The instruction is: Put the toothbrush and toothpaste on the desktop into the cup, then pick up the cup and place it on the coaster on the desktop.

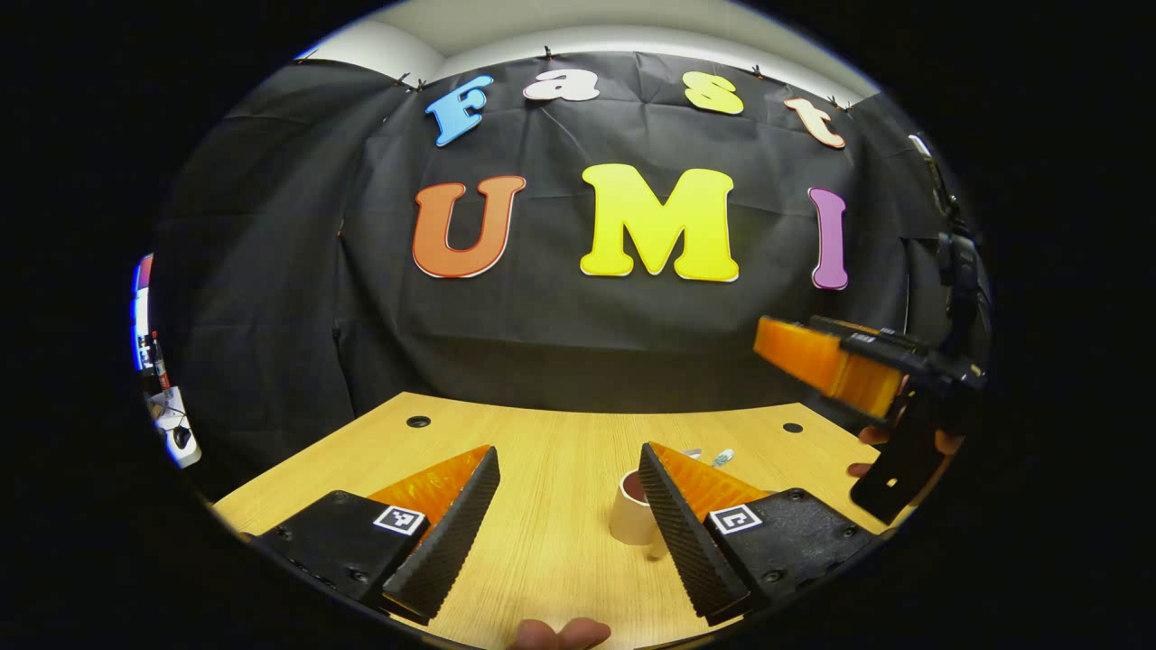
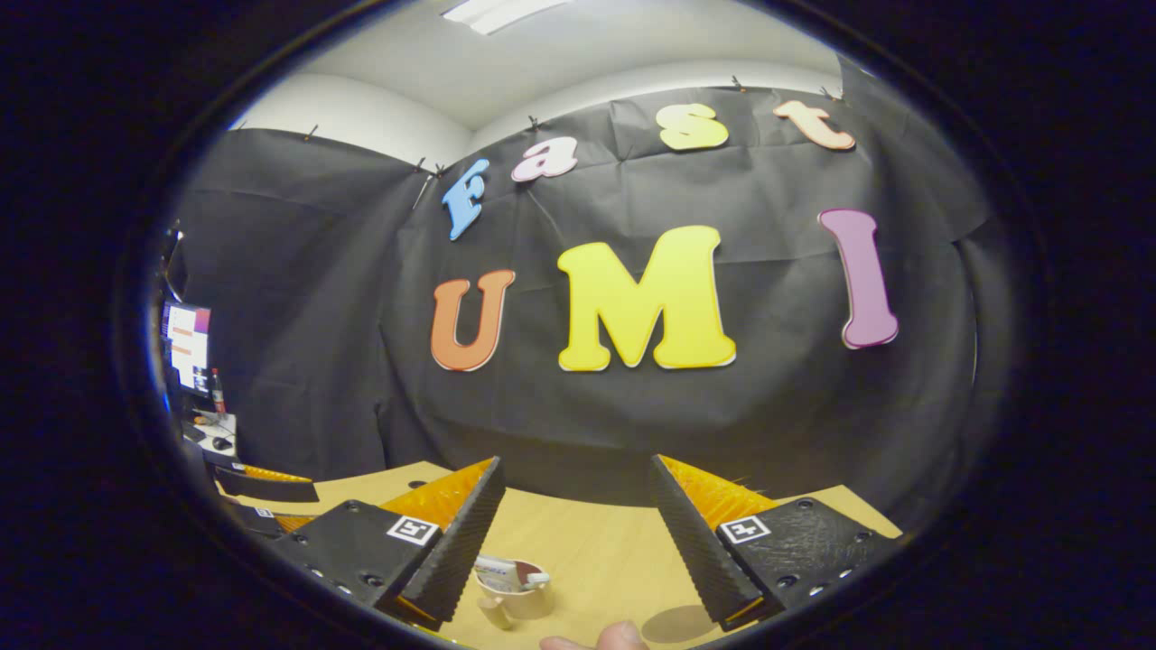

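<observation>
Left gripper (image 1: 569,451): fingers apart, nothing between them, held above the worktop (image 1: 542,524). Right gripper (image 2: 576,460): fingers apart too, empty, also held up off the worktop.

The cup (image 2: 515,591) stands upright on the worktop, at 7 o'clock low in the right gripper view, just by that gripper's left finger. In the left gripper view it sits at 5 o'clock, against the inner edge of the right finger. A white item (image 2: 510,571) pokes out over the cup's rim; toothbrush or toothpaste, too small to tell. In the left gripper view a small white-blue tip (image 1: 722,458) shows behind the finger at 2 o'clock from the cup. I can't tell if it belongs to something in the cup or lying past it.

The coaster (image 2: 677,623) is a flat disc at 3 o'clock from the cup, near it but apart, with nothing on it.

Progress, as a judgement: at least one item looks loaded in the cup, and whether both are in is not settled. The cup is not on the coaster, so that placing is what's left.
</observation>
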Tool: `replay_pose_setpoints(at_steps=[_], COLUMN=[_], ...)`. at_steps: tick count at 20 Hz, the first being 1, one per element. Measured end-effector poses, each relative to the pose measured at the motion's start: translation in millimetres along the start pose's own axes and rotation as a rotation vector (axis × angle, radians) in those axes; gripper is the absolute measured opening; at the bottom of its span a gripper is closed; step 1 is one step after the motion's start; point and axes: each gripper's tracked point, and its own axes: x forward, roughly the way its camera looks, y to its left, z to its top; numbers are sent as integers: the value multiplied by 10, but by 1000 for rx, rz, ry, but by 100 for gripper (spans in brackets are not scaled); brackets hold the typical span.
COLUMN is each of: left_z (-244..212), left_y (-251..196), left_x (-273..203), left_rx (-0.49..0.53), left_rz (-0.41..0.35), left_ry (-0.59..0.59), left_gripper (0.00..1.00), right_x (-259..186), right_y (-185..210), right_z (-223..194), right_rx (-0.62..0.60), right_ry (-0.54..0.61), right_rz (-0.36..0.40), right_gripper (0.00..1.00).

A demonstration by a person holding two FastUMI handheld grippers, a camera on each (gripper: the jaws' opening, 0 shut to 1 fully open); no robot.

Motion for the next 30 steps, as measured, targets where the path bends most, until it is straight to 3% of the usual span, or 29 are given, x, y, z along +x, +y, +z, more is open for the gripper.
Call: replay_pose_setpoints(at_steps=[8, 15, 19, 24, 30], left_z=[-265, -714, -823, -1061, -1329], left_y=[-375, -717, -820, -978, -957], left_x=[51, 274, 387, 457, 614], left_rx=[39, -22, 23, -96, -45], left_rz=[-57, -156, -159, -214, -162], left_ry=[164, 476, 593, 804, 992], left_gripper=[98, 98, 99, 99, 99], right_x=[-694, -1030, -1114, -1195, -1349], right_y=[-350, -522, -699, -913, -984], right_z=[-18, -277, -335, -403, -534], right_rx=[-102, -65, -36, -22, 31], right_ry=[85, 188, 206, 229, 260], right_rz=[-8, 16, -5, -48, -42], right_gripper=[97, 98, 95, 95, 95])
